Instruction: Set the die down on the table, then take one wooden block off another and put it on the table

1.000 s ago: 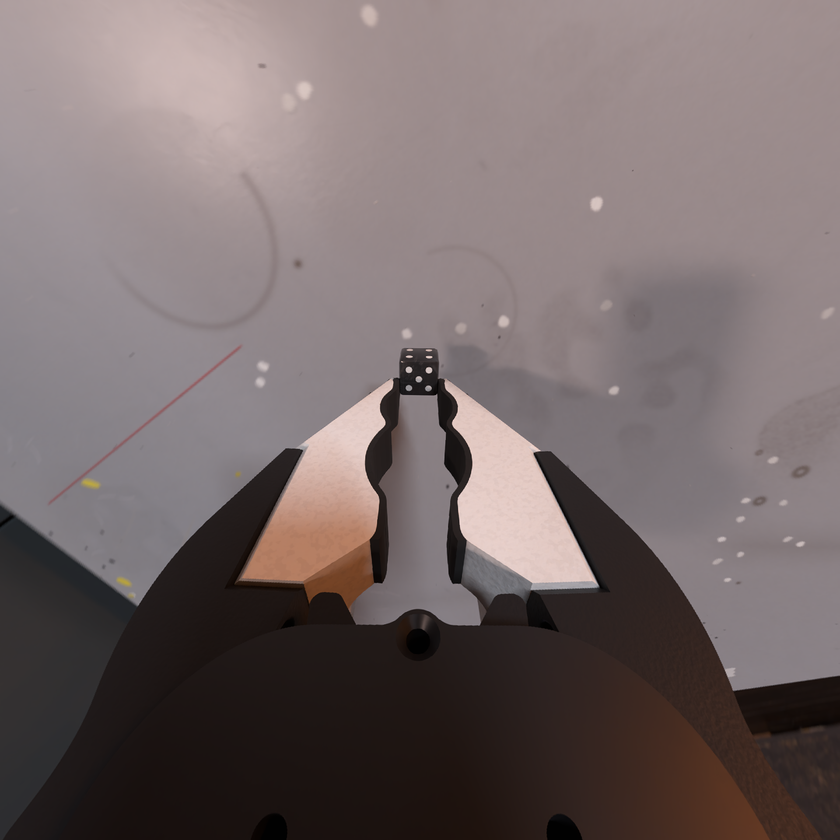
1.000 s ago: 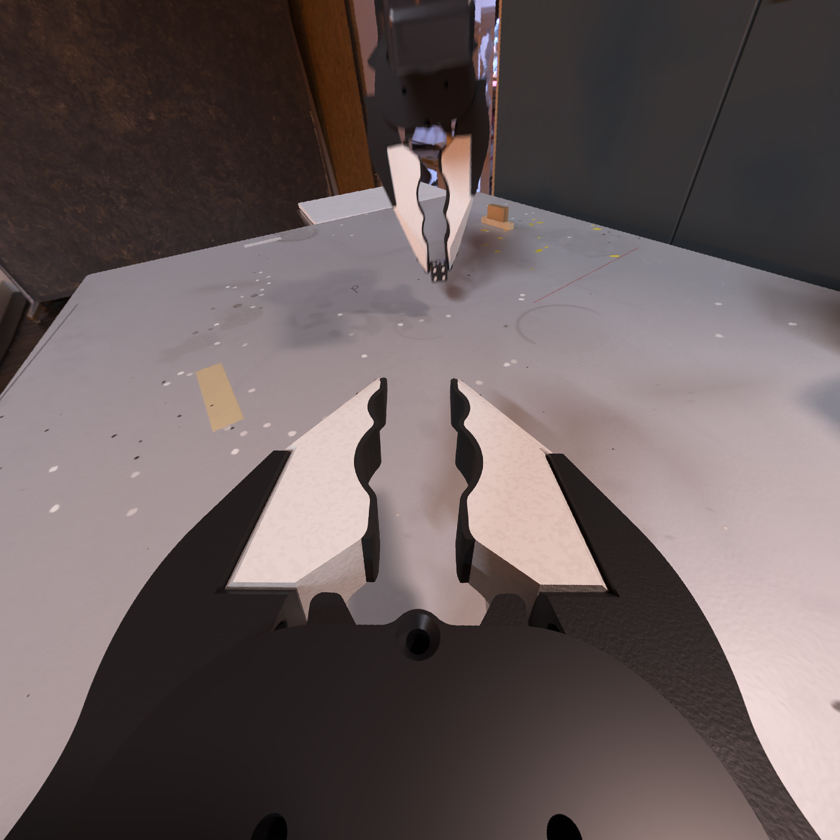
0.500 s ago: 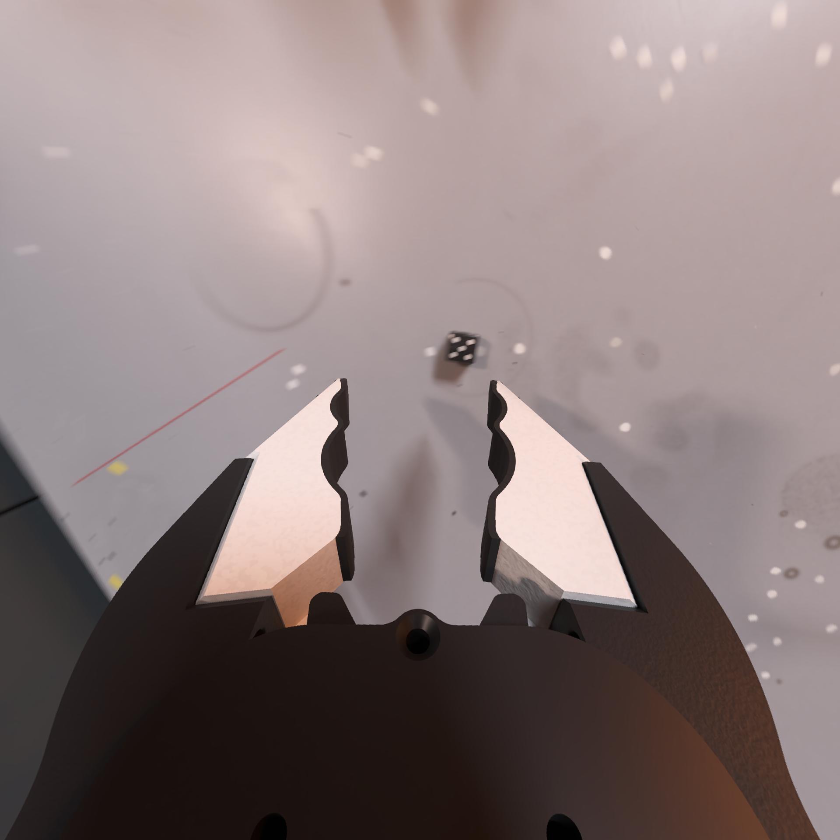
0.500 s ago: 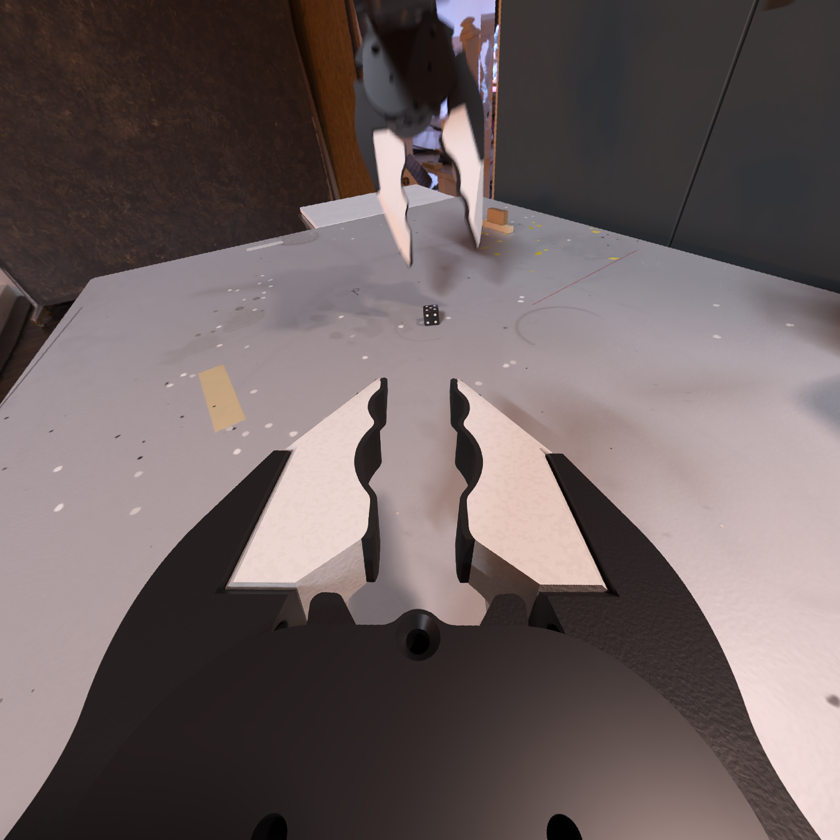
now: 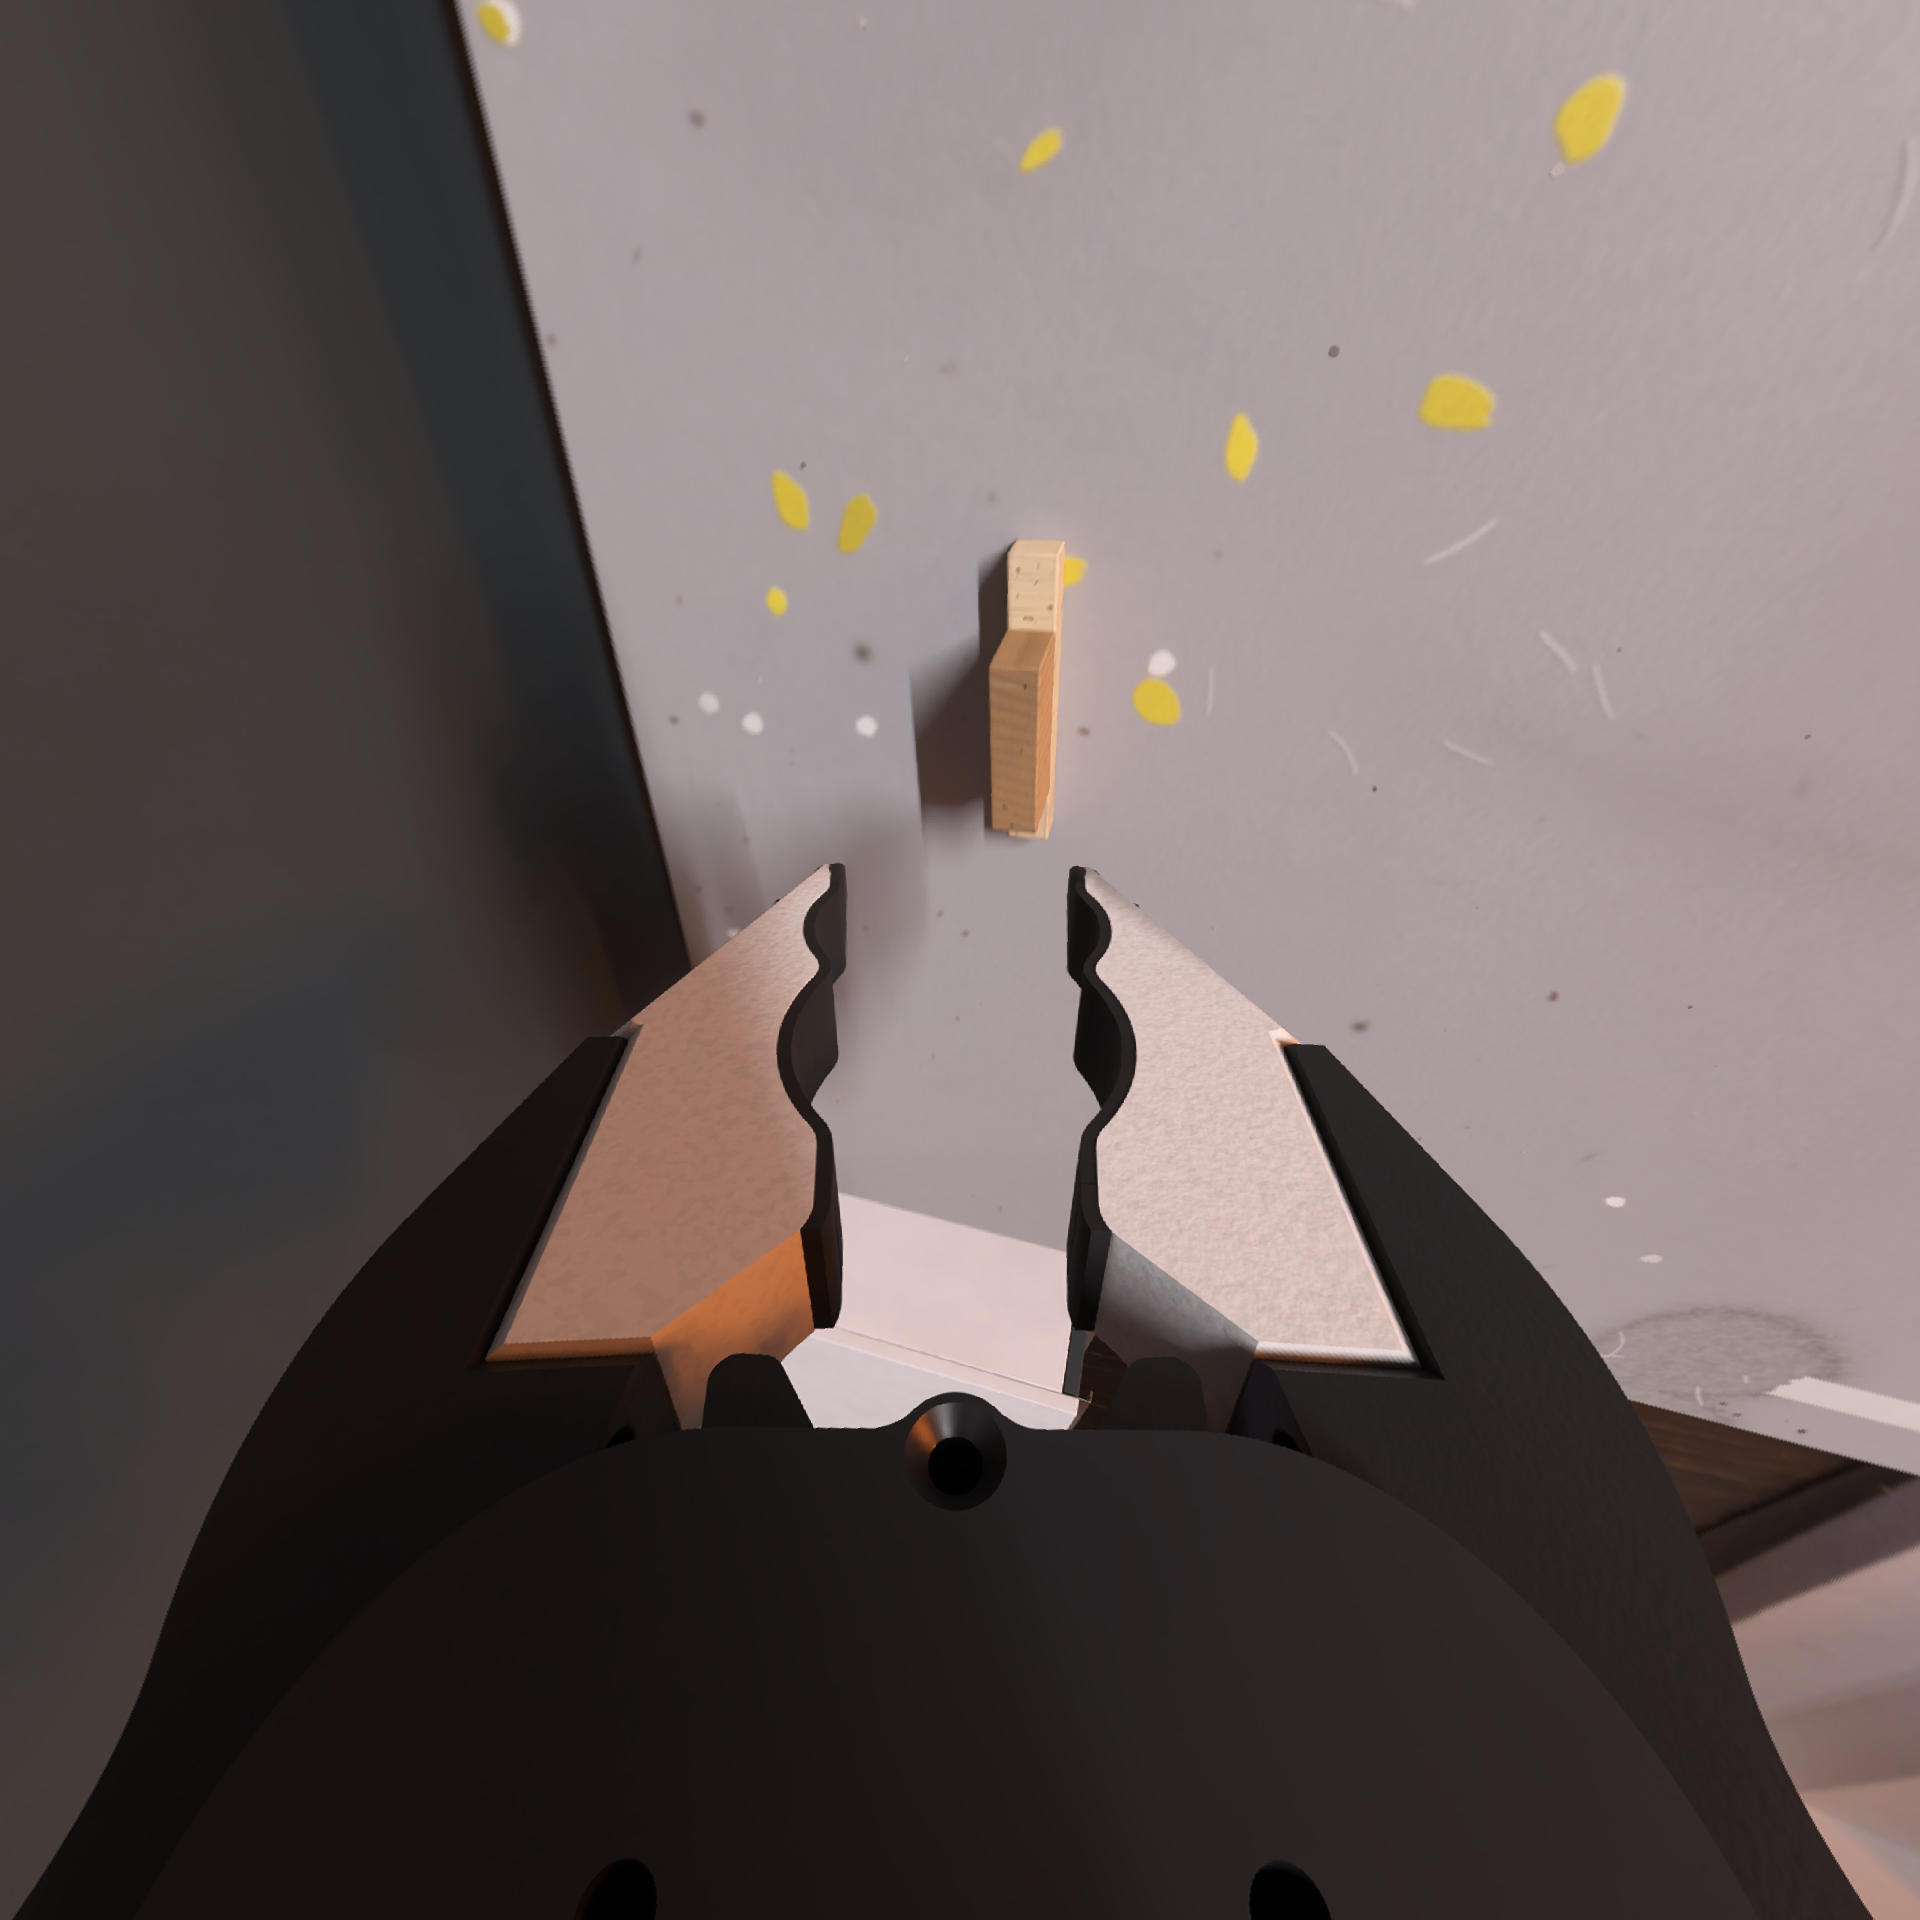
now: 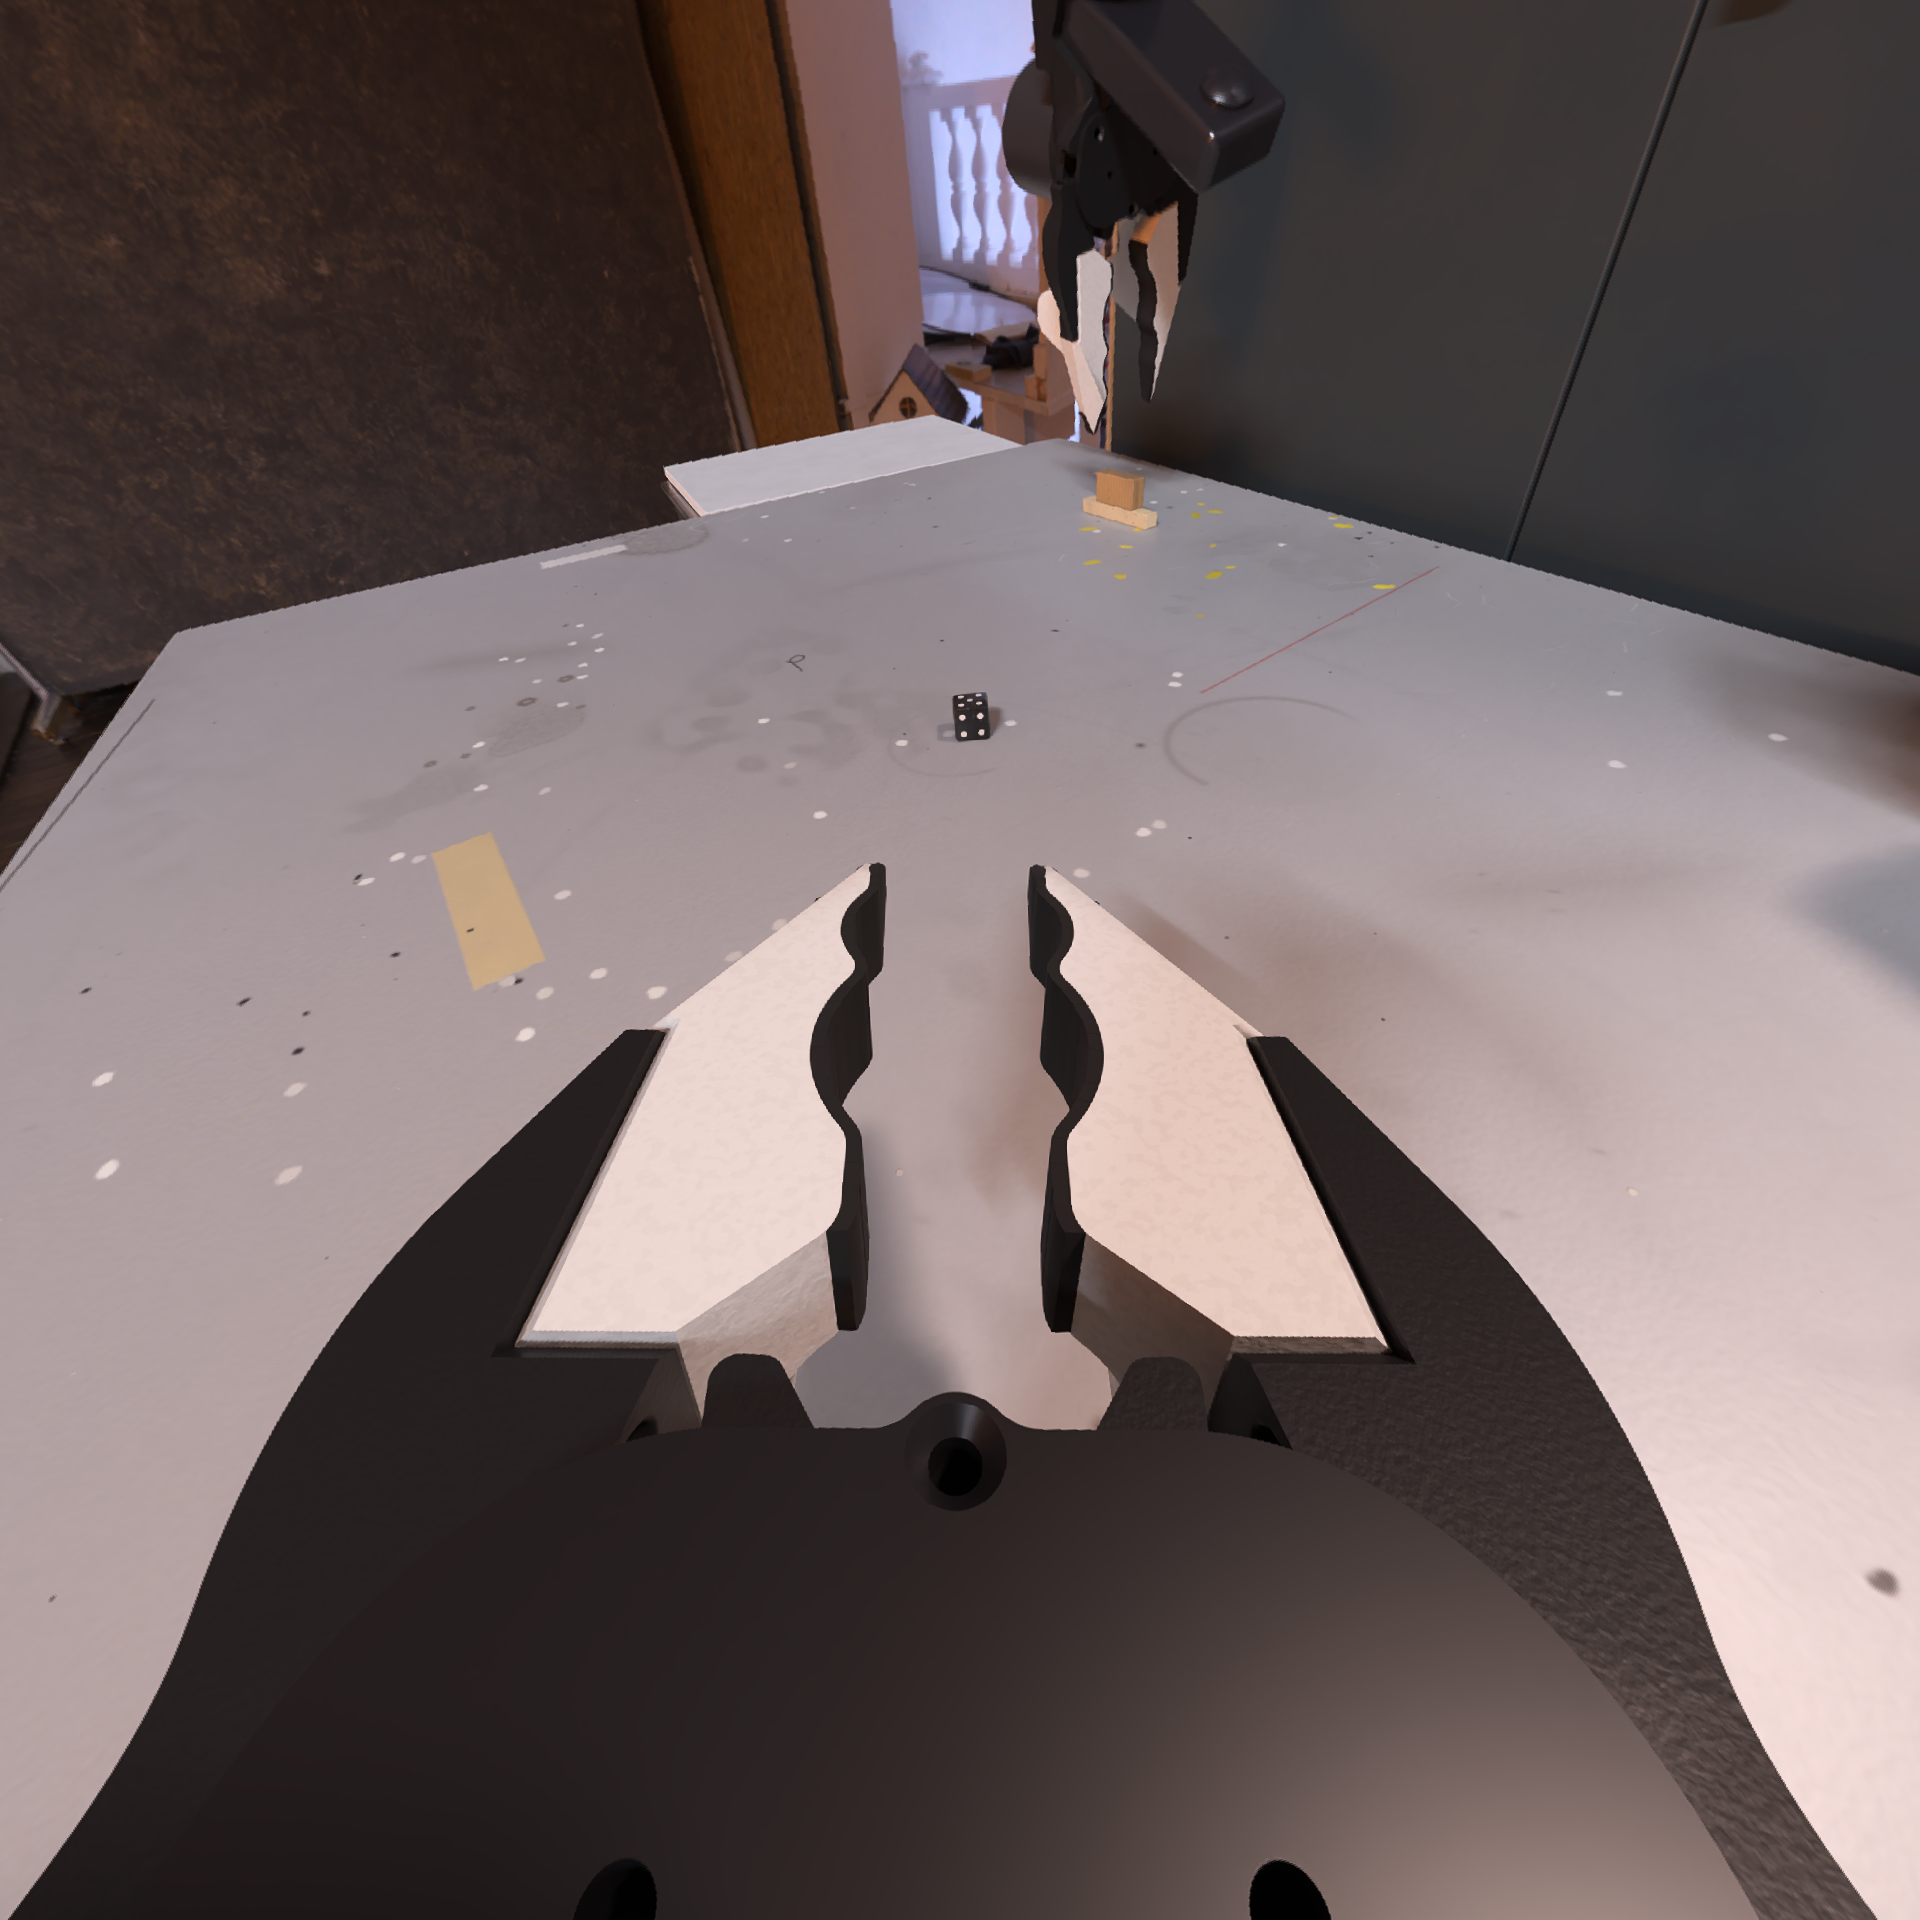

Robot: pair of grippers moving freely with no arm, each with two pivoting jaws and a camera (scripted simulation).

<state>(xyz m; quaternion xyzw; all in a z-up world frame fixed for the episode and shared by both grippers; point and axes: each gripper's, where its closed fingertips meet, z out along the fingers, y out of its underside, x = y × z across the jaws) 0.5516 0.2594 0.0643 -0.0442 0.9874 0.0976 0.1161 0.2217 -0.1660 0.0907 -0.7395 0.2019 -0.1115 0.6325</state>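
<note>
A black die (image 6: 970, 717) with white pips rests alone on the grey table (image 6: 1351, 935), mid-table ahead of my right gripper. Two stacked wooden blocks stand near the far edge: a darker block (image 6: 1117, 485) on a flat pale block (image 6: 1120, 513). In the left wrist view the darker block (image 5: 1021, 740) lies on the pale one (image 5: 1035, 588). My left gripper (image 5: 954, 878) is open and empty, high above the stack; it also shows in the right wrist view (image 6: 1122, 400). My right gripper (image 6: 956, 878) is open and empty, low over the near table.
A white board (image 6: 831, 468) lies at the table's far left corner. A tan tape strip (image 6: 485, 910) sits at the near left. Yellow paint flecks (image 5: 1455, 403) surround the blocks. The table edge (image 5: 561, 499) runs just left of the stack, with dark cabinets (image 6: 1558, 260) behind.
My left gripper let go of the die, rose, and swung away to above the stacked blocks near the far edge. The die came to rest on the table. My right gripper has not moved.
</note>
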